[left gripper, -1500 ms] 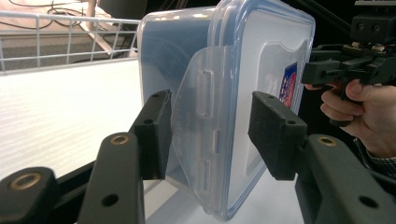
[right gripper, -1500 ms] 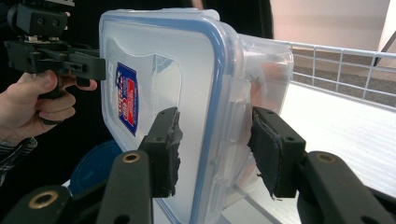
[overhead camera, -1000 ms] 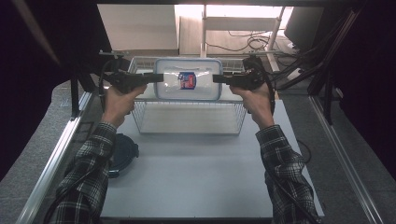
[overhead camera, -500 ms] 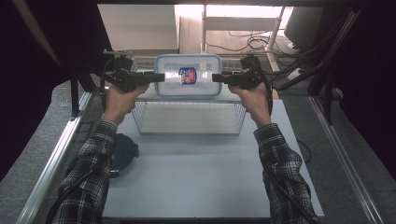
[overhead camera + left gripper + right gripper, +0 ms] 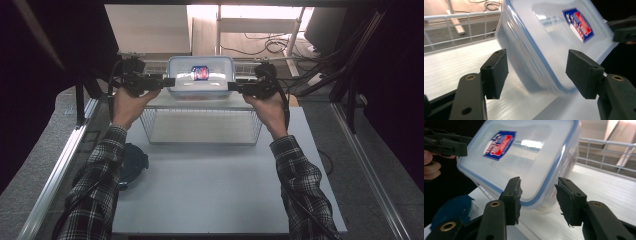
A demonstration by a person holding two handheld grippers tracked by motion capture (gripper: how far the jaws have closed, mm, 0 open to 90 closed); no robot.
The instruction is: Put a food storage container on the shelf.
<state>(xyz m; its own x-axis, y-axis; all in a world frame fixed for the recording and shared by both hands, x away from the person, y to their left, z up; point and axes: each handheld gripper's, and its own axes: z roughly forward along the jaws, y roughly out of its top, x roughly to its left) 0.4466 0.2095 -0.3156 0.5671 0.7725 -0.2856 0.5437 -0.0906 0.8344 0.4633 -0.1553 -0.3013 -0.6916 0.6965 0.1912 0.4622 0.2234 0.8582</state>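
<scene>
In the high view a clear plastic box (image 5: 201, 77) with a blue-rimmed lid and a red and blue label sits in the upper middle of the frame, on top of a white wire rack (image 5: 200, 120) that stands on the white desk (image 5: 215, 195). The left tool (image 5: 167, 82) comes at the box from the left of the frame and the right tool (image 5: 232, 87) from the right, each held level in a hand with a checked sleeve below it.

In the left gripper view the box (image 5: 554, 40) fills the upper middle and right, tilted in the frame, with its corner between the two black pads (image 5: 497, 72). The jaws stand apart on either side of that corner, with a gap between each pad and the plastic; they have just been opening.

In the right gripper view the box (image 5: 524, 157) lies in the upper left and middle, and its near corner sits between that tool's jaws (image 5: 537, 200). They have just been closing a little, yet both pads appear to stand off the plastic.

A dark round lid (image 5: 132, 165) lies at the lower left of the high view, at the desk's left edge.
</scene>
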